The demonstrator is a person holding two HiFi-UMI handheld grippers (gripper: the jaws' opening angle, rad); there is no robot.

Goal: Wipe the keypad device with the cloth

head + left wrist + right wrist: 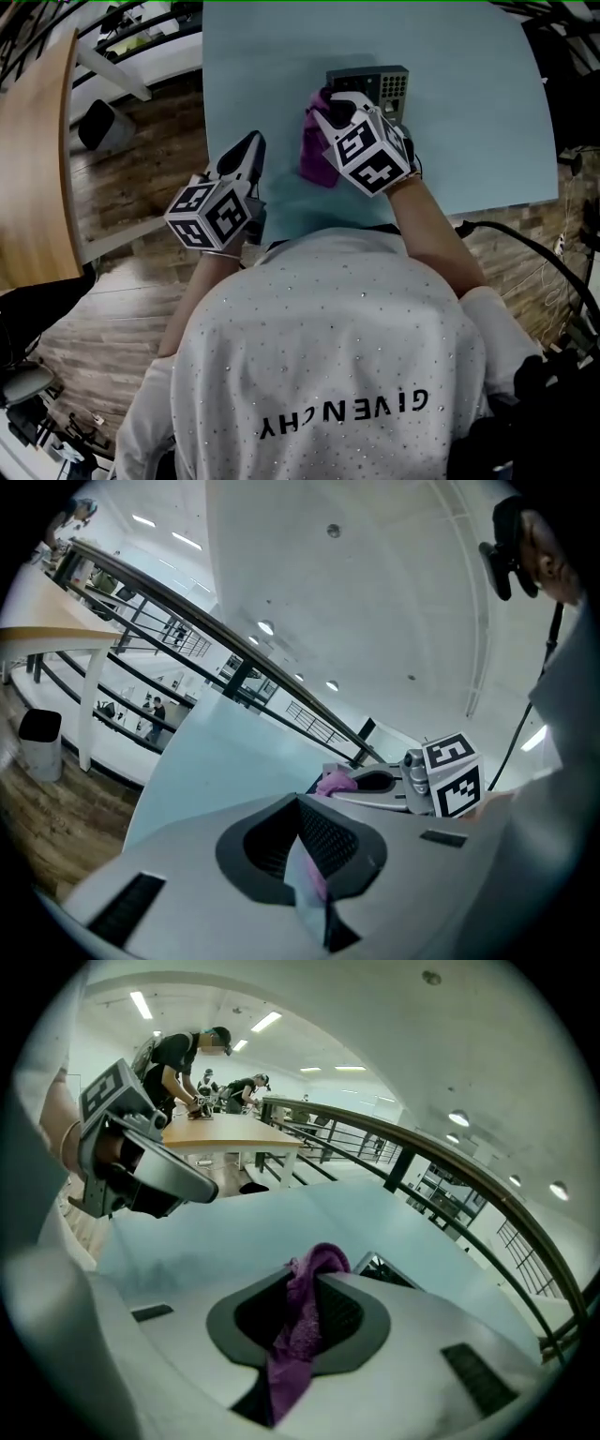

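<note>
**Layout, left to right (head view).** The left tool [246, 155] hovers over the near left edge of the pale blue desk [469, 112], apart from the work. Its 2 jaws are drawn together on nothing, with only a thin sliver between them, so it reads as parked clear of the wiping hand. Next, the cloth [317, 155], purple, hangs as a bunched strip from the right tool [330, 105], whose jaws are clenched on it. Gripping it near 1 end leaves a loose tail to drag over a surface. Farthest right, and farthest from the person, the keypad device [382, 84] lies flat on the desk. The cloth's upper end is at its left edge, touching or just above it; which of the 2 cannot be settled. The wipe appears to be at or near its start.

**Views compared.** The head view gives the layout, but the marker cubes cover both grips. The right gripper view shows the cloth [302, 1321] pinched between the jaws and spilling over their tip, with a dark corner of the keypad device [382, 1266] just beyond. The left gripper view shows the left tool [305, 855] with its jaws closed. It also shows the right tool [398, 782] side-on, with the cloth [336, 782] bunched at its tip.
</note>
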